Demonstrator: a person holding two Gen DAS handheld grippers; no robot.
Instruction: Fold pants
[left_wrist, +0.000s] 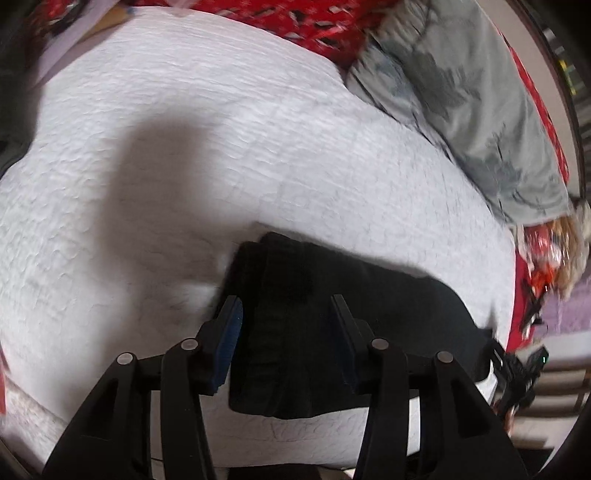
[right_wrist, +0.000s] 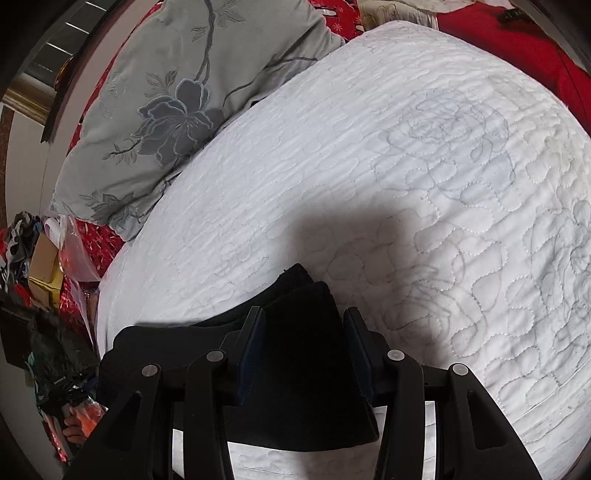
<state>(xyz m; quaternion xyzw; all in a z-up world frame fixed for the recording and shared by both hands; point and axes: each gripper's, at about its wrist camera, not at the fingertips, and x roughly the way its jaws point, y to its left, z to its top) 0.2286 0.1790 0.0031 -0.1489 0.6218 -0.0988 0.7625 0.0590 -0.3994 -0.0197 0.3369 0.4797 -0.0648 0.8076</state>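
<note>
A white quilted bedspread (right_wrist: 406, 166) fills the view — a grey floral pillow (right_wrist: 177, 103) lies at ten o'clock over red bedding (right_wrist: 517, 37); clutter (right_wrist: 40, 266) crowds nine o'clock.

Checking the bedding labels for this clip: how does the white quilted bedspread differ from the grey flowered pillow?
The white quilted bedspread is plain white with stitched outlines; the grey flowered pillow is grey with darker printed blossoms. The bedspread lies flat across most of the bed; the pillow sits puffed up along one edge. The bedspread carries the folded black pants; the pillow carries nothing visible. Both bear flower motifs.
</note>
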